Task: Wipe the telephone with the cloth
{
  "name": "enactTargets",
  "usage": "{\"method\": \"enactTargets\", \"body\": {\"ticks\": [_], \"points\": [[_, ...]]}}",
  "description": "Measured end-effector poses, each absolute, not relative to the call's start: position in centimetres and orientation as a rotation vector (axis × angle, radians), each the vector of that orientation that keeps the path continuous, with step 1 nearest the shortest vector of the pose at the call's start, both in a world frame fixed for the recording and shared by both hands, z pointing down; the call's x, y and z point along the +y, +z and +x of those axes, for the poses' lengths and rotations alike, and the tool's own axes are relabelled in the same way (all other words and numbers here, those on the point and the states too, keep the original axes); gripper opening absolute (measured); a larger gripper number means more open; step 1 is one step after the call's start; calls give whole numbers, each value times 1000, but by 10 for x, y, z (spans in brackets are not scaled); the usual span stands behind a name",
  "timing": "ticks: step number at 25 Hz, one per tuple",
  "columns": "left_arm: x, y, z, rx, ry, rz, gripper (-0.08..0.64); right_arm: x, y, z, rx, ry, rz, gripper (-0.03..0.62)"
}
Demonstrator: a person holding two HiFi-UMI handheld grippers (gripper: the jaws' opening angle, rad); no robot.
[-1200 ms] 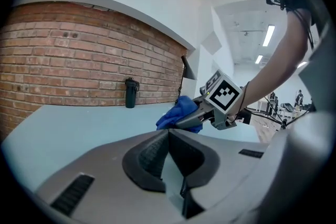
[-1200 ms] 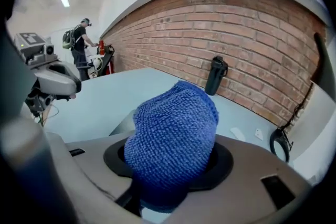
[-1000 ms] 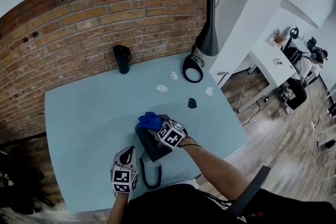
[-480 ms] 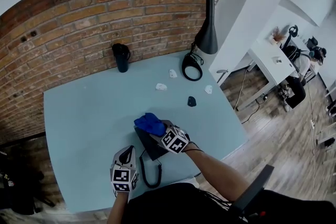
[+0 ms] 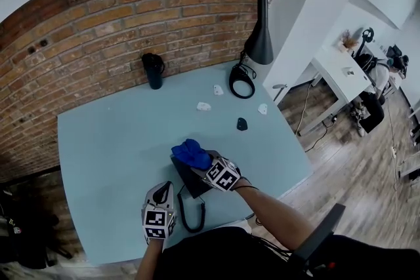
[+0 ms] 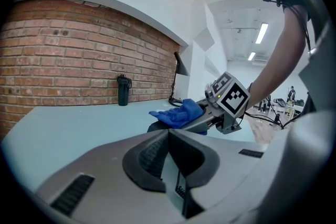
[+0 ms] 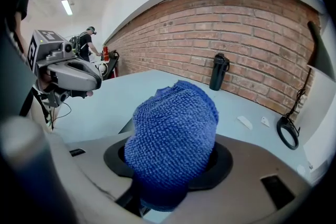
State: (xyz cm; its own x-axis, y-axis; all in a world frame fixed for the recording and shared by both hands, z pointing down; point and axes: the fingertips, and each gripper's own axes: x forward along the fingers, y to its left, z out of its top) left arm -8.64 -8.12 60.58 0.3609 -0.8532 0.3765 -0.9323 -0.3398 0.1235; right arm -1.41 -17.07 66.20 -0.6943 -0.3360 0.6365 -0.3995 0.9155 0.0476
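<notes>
Brick wall behind blue worktop, right tool gripping cloth over telephone mid-frame, left tool closed, lower left

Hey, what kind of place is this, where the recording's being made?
Most likely an office or lab workspace. A pale blue table stands against a brick wall, with a desk telephone on it and a black lamp at its far edge. White desks stand farther off on a wooden floor.
</notes>
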Motion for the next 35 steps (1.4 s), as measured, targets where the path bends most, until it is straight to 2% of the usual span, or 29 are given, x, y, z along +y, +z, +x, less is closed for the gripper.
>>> {"method": "enactTargets", "body": {"ticks": [35], "points": [[-75, 614, -76, -1534, 393, 2331, 20, -89, 699, 27, -2434, 280, 525, 229]]}}
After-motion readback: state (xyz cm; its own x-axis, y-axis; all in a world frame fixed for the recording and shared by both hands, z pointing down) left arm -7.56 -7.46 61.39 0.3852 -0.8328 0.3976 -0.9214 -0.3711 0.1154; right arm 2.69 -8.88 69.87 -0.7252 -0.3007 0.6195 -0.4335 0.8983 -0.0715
